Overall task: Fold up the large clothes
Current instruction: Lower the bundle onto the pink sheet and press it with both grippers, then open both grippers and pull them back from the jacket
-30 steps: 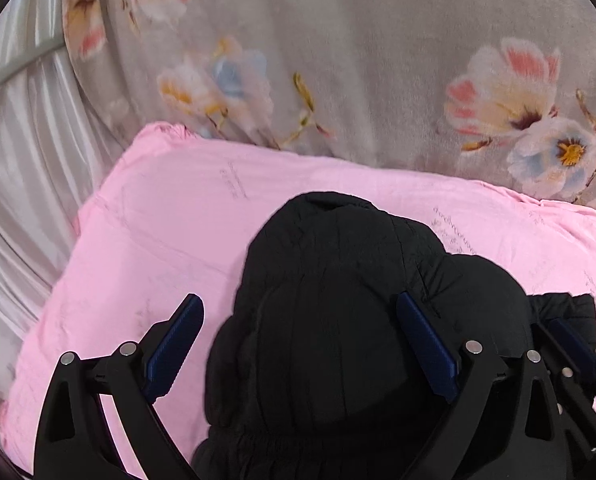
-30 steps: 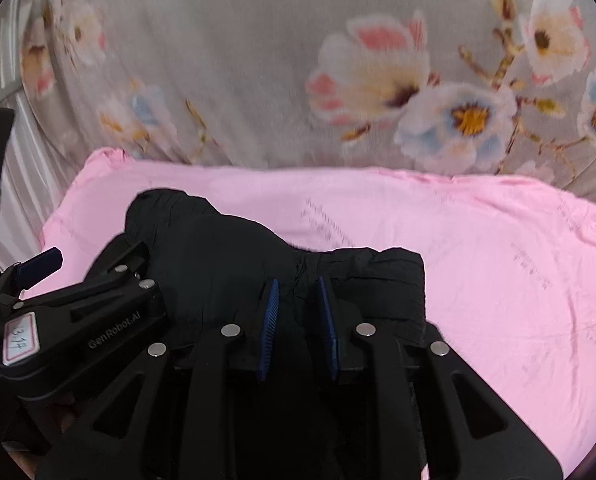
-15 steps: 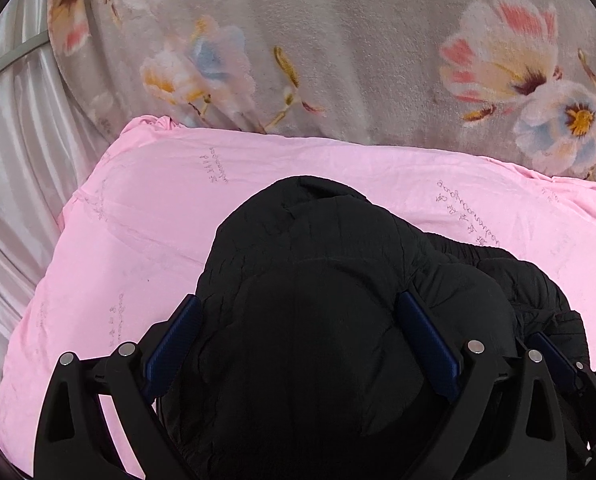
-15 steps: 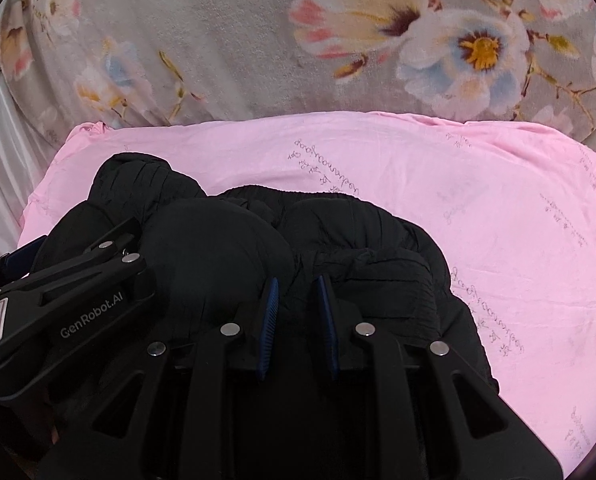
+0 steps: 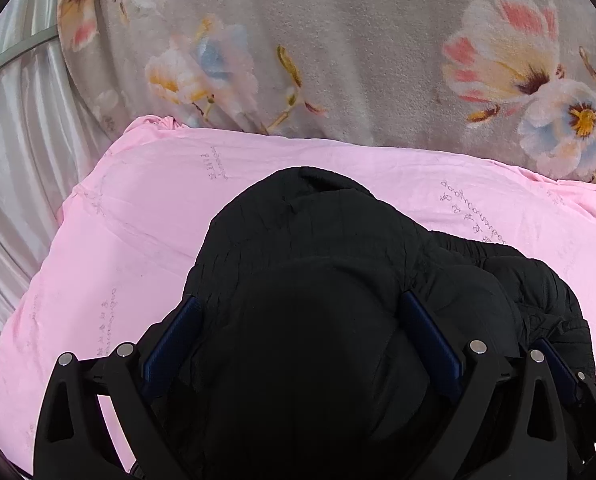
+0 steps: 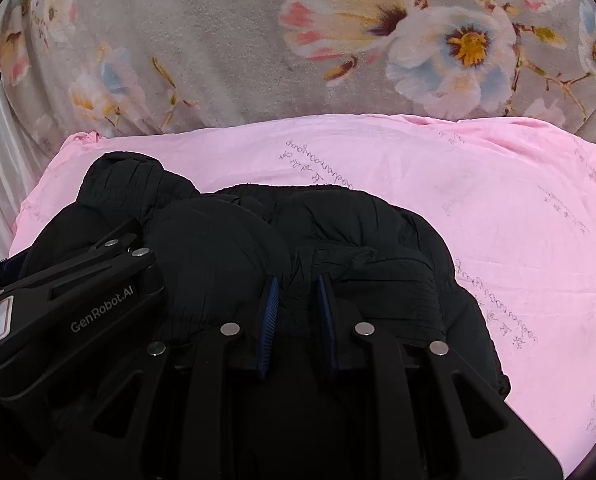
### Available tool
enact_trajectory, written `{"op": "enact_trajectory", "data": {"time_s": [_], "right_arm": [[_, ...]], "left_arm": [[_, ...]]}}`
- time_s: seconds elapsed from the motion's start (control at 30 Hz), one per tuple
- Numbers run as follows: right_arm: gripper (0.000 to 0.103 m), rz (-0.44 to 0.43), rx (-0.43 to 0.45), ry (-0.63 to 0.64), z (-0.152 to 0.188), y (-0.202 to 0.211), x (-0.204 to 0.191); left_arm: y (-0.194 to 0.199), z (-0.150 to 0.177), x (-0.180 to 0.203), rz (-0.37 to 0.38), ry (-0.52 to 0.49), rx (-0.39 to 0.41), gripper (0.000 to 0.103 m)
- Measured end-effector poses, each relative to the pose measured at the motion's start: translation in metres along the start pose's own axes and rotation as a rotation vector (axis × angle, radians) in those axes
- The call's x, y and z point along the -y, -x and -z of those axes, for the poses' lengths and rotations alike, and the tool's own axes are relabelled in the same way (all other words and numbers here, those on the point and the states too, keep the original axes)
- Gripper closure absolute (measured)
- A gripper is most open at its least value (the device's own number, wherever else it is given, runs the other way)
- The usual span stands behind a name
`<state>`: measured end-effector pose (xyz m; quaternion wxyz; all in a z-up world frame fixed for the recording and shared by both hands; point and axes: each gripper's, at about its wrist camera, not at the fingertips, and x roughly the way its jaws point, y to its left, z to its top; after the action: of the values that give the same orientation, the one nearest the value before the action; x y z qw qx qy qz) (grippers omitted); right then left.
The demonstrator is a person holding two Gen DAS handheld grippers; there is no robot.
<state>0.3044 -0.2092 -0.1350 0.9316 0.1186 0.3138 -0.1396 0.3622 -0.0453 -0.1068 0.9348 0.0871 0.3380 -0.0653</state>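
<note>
Black jacket (image 6: 338,240) between both grippers' fingers (image 6: 267,312)

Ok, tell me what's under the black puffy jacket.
The black puffy jacket lies on a pink printed sheet, which shows all around it. Anything else beneath it is covered by the bulky folds.

I see the jacket (image 5: 318,248) bunched on the sheet (image 5: 129,240), nearer its left end, with bare sheet stretching away to the right. Behind the sheet's far edge lies the floral blanket (image 5: 358,60). The curtain (image 5: 13,152) hangs off to the left. My left gripper (image 5: 298,332) sits over the jacket just left of my right gripper (image 6: 295,300), both on its near side.
</note>
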Motion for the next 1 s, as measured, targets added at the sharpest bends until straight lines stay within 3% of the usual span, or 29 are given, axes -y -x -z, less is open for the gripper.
{"op": "enact_trajectory", "data": {"time_s": [0.3,0.43,0.47,0.5,0.53,0.6,0.83,1.0], "right_arm": [[0.084,0.002,0.028,0.004,0.003,0.000,0.000],[0.081,0.017,-0.021,0.034,-0.012,0.018,-0.002],[0.079,0.013,-0.009,0.026,-0.018,0.039,0.001],[0.069,0.009,0.011,0.019,-0.020,0.055,0.003],[0.050,0.011,0.041,0.012,-0.022,0.081,0.007],[0.035,0.018,0.067,0.005,-0.022,0.118,0.015],[0.027,0.053,0.037,0.036,0.020,0.227,0.039],[0.022,0.070,0.025,0.063,0.054,0.273,0.047]], "left_arm": [[-0.003,0.001,0.001,0.004,0.004,0.006,0.005],[0.015,-0.003,-0.004,0.020,-0.001,-0.007,0.005],[0.027,-0.004,-0.008,0.025,-0.003,-0.008,0.005],[0.039,-0.005,-0.011,0.020,-0.004,-0.005,0.005],[0.055,-0.006,-0.015,0.004,-0.010,0.000,0.005],[0.086,-0.003,-0.018,-0.031,-0.028,-0.005,0.005],[0.189,0.045,-0.019,-0.050,-0.096,-0.029,0.005],[0.231,0.082,-0.018,-0.022,-0.056,-0.077,0.005]]}}
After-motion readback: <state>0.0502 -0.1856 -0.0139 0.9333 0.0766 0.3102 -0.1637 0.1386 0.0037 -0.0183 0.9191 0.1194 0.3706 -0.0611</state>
